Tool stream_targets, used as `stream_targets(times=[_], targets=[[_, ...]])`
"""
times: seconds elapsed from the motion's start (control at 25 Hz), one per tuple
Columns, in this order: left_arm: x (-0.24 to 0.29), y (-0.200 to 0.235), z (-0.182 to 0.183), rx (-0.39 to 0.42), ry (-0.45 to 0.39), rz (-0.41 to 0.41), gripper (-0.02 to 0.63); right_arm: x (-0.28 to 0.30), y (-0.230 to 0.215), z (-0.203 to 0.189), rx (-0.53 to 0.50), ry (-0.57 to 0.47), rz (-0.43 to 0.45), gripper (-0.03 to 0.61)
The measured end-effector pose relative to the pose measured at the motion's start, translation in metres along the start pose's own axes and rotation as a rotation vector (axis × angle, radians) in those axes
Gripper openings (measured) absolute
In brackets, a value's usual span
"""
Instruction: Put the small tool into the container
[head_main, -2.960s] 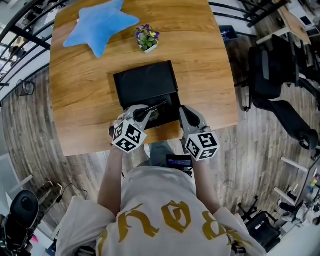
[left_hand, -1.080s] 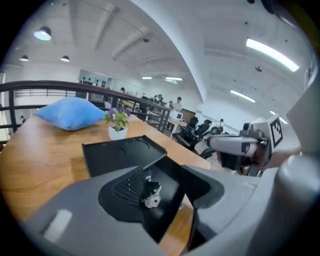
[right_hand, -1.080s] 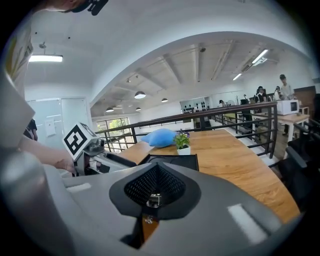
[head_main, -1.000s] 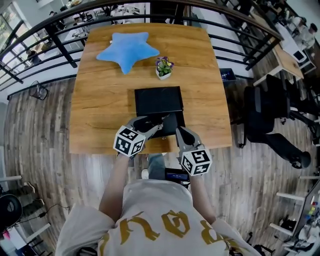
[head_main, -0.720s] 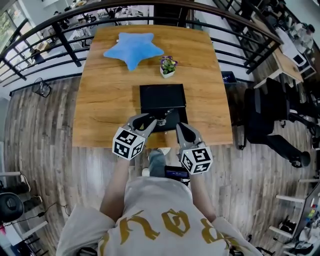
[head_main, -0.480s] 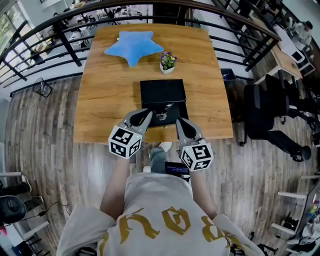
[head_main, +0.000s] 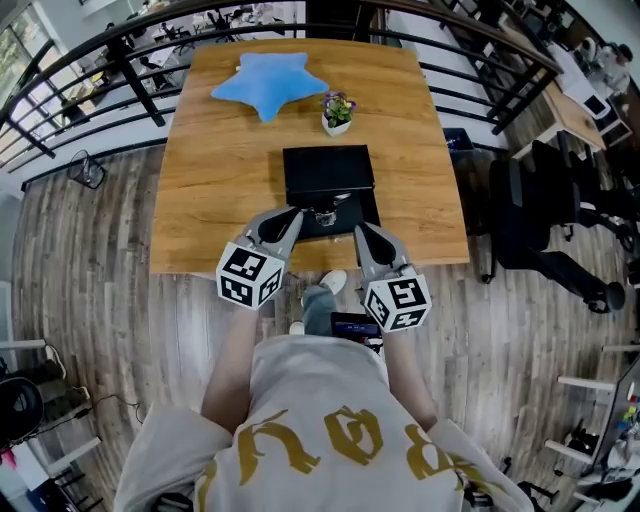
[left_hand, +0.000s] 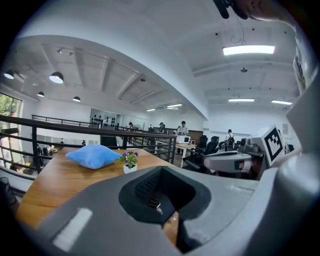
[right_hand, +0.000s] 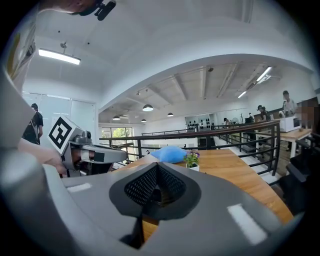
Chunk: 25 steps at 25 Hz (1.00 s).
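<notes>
**Wooden worktop: small tool looked to be in the container already**

Railings (head_main: 100, 62) ran round the far edges of the worktop (head_main: 215, 175), and you stood at its near edge. The black container (head_main: 322, 168) sat in the middle of it. A blue star cushion (head_main: 268, 82) and a little potted plant (head_main: 338, 108) stood well behind the container, clear of the job.

The small tool (head_main: 325, 213) showed as a pale, shiny piece on the dark near part of the container, so I judged the placing done. Whether it lay flat on the bottom or rested on an edge was too small to tell.

Your left tool (head_main: 288, 217) hung just off the container's near left corner. Its jaws were drawn together to a thin seam with nothing gripped between them. Your right tool (head_main: 364, 234) hung at the near right corner, pinched narrow in the same way and equally empty. Neither touched the small tool.

What was left seemed minor: confirm the piece was seated, and shut the container if it had a lid, which I could not make out.
</notes>
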<state>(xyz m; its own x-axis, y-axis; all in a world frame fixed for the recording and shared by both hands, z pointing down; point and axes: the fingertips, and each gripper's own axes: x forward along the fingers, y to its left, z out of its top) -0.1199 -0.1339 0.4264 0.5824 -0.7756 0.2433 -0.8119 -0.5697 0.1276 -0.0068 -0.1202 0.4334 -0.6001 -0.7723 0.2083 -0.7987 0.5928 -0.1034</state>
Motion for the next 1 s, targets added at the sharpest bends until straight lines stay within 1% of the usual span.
stream_targets(times=[0.16, 0.32, 0.56, 1.0], targets=[[0.0, 0.002, -0.005, 0.009, 0.019, 0.005, 0.0, 0.0, 0.002, -0.001, 0.002, 0.006, 0.01, 0.023], [0.0, 0.003, -0.005, 0.005, 0.02, 0.005, 0.0, 0.0, 0.001, -0.001, 0.0, 0.008, 0.006, 0.023], [0.004, -0.001, -0.008, 0.016, 0.025, -0.003, 0.0, 0.001, -0.002, -0.004, 0.067, -0.004, 0.016, 0.023], [0.009, -0.004, -0.016, 0.025, 0.05, -0.015, 0.0, 0.001, 0.0, -0.01, 0.081, 0.007, 0.028, 0.023]])
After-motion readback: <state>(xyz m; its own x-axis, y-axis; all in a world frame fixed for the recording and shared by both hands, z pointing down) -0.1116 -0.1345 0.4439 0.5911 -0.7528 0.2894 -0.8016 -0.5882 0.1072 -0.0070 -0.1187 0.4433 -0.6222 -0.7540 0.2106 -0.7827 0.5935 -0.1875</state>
